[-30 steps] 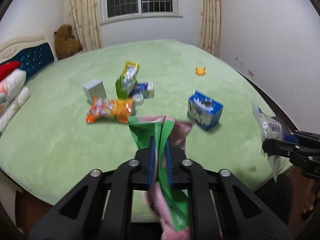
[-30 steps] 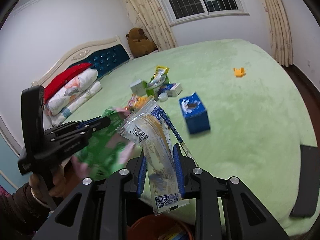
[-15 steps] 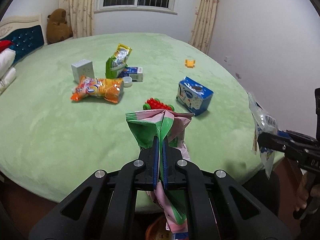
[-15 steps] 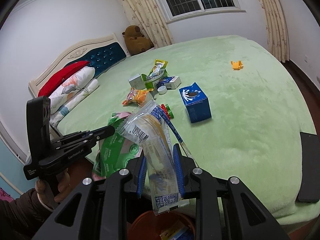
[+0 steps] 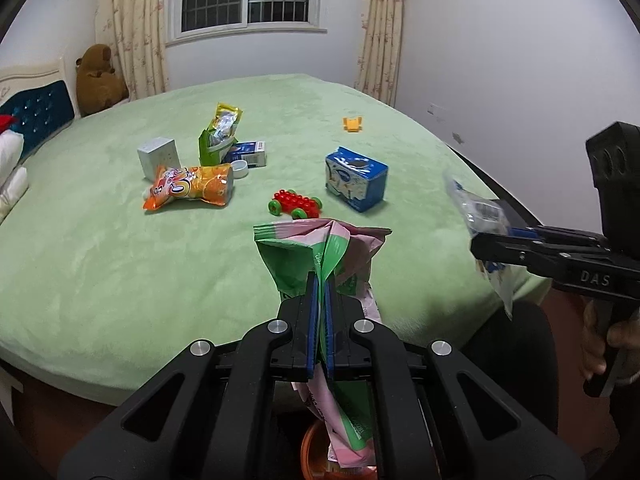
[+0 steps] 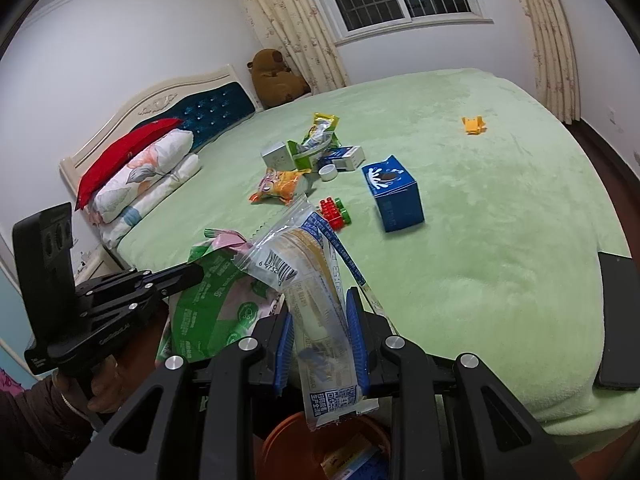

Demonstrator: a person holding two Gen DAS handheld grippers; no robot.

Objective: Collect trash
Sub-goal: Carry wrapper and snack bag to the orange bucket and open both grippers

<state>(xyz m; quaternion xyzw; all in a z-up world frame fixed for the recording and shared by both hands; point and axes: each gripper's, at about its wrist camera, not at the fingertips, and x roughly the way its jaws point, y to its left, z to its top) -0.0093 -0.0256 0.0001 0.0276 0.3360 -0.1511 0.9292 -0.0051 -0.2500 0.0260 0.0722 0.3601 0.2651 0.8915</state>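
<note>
I am holding the left gripper (image 5: 320, 292) clamped tight on a crumpled green-and-pink foil snack wrapper (image 5: 320, 252), its blue pads pressing the foil flat, with the wrapper's tail hanging down toward an orange plastic bin (image 5: 312, 450) just below. My right gripper (image 6: 320, 332) is squeezing a clear plastic bread wrapper with blue print and a barcode (image 6: 308, 280); its lower end is dangling over the same orange bin (image 6: 288, 436).

The right wrist view is showing what the left cannot: inside the bin some flat packaging is lying, yellow and blue, too cut off to identify. It is also showing a dark flat phone-like slab (image 6: 618, 320) at the right edge of the green plush bedspread (image 6: 500, 220), plus a red pillow (image 6: 124, 152) by the headboard at far left. The left wrist view is giving only the bin's rim.

Farther out on the bedspread (image 5: 100, 248), an orange snack bag (image 5: 188, 190), a red-and-green toy block car (image 5: 296, 204), a blue tissue box (image 5: 356, 178) and a green-and-yellow pouch (image 5: 220, 136) are lying well apart from both grippers.
</note>
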